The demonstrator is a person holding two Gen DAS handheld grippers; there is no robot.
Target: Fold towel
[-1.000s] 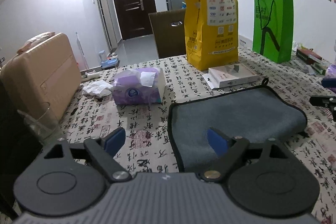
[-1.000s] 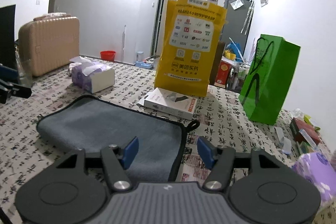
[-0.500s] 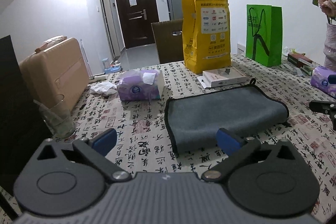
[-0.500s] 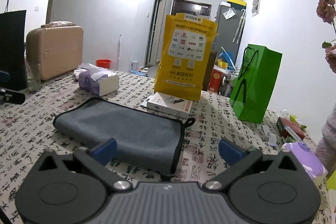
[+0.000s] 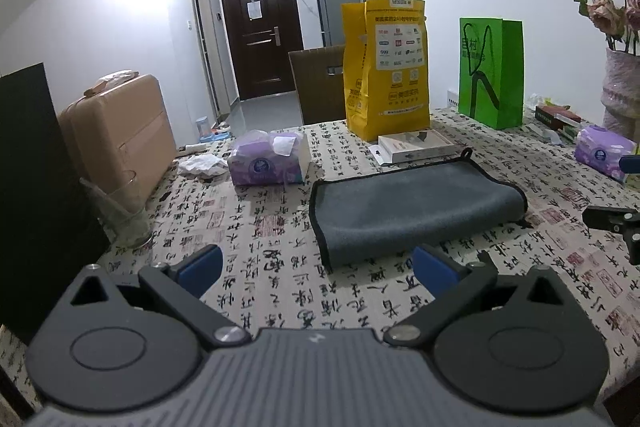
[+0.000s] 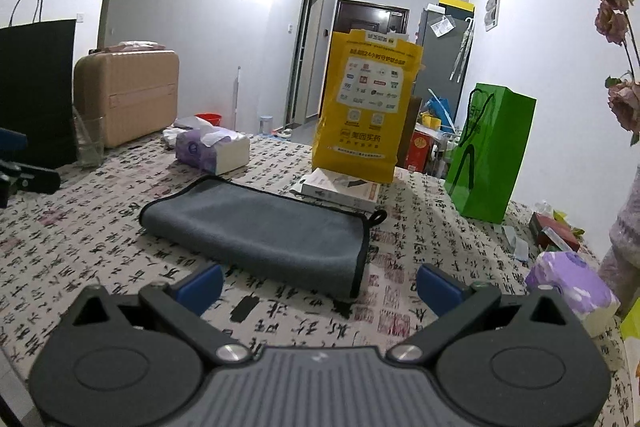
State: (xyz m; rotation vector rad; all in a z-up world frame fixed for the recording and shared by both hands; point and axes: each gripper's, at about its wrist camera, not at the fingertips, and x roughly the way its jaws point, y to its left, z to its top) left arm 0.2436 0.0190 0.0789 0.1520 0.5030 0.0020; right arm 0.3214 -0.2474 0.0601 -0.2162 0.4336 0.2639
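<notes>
A grey towel point(image 5: 412, 207) with a black hem lies folded flat on the patterned tablecloth; it also shows in the right wrist view point(image 6: 264, 227). My left gripper point(image 5: 316, 269) is open and empty, held back from the towel's near left edge. My right gripper point(image 6: 318, 285) is open and empty, held back from the towel's near right corner. Each gripper's tip shows at the edge of the other's view: the right gripper's tip point(image 5: 612, 221) and the left gripper's tip point(image 6: 28, 177).
A purple tissue box point(image 5: 266, 163), a white box point(image 5: 416, 145), a yellow bag point(image 5: 386, 67) and a green bag point(image 5: 492, 71) stand behind the towel. A glass point(image 5: 120, 211), a tan case point(image 5: 120, 131) and a black bag point(image 5: 28, 163) are at left. A vase point(image 5: 622, 87) and tissue pack point(image 5: 604, 151) are at right.
Both grippers have opened wider and pulled back and up from the towel, which stays folded on the table.
</notes>
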